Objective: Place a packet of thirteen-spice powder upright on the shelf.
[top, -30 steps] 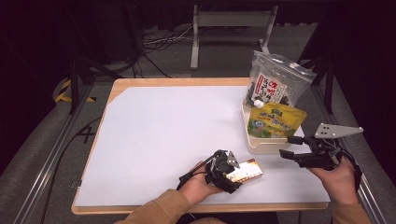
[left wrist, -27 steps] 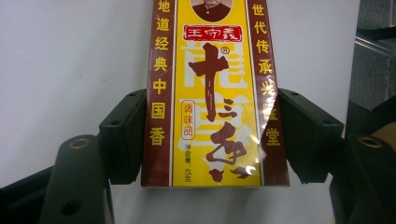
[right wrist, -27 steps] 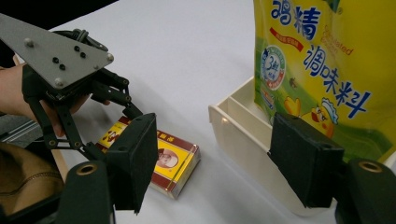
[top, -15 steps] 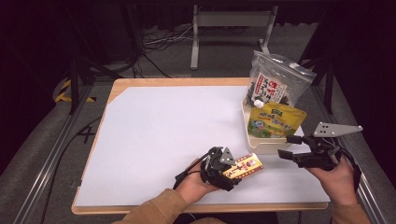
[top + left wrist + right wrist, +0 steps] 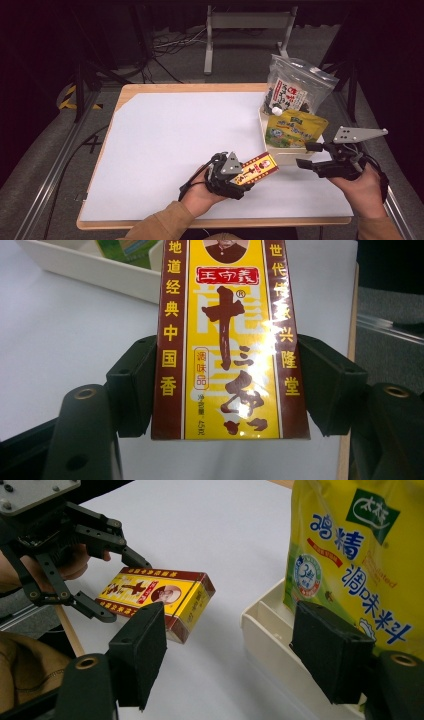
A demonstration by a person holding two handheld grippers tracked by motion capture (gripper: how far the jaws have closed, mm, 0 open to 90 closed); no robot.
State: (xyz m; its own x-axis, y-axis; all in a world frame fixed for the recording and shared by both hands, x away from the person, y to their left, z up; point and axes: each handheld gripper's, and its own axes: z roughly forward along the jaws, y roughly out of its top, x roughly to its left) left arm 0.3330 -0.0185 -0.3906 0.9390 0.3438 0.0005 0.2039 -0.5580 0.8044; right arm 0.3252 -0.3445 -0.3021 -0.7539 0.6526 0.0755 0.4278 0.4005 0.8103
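A yellow and dark-red spice box [image 5: 258,168] with Chinese print is clamped by its long sides in my left gripper [image 5: 239,176], which is shut on it and holds it just above the white table sheet. In the left gripper view the box [image 5: 227,340] stands upright between both black pads [image 5: 135,390]. My right gripper [image 5: 306,155] hovers open by the front of the white tray [image 5: 280,156], jaws pointing left. In the right gripper view its gripper [image 5: 235,650] has nothing between the pads, and the box [image 5: 160,597] and the left gripper [image 5: 75,555] lie beyond.
The tray [image 5: 270,630] holds a yellow-green seasoning pouch [image 5: 292,129], also seen in the right gripper view [image 5: 350,555]. A dark clear-topped bag [image 5: 292,92] leans behind it. The wooden table [image 5: 150,89] carries a large white sheet [image 5: 175,135], bare to the left.
The left gripper has lifted the box off the sheet and tilted it up toward the tray. The right gripper has risen slightly.
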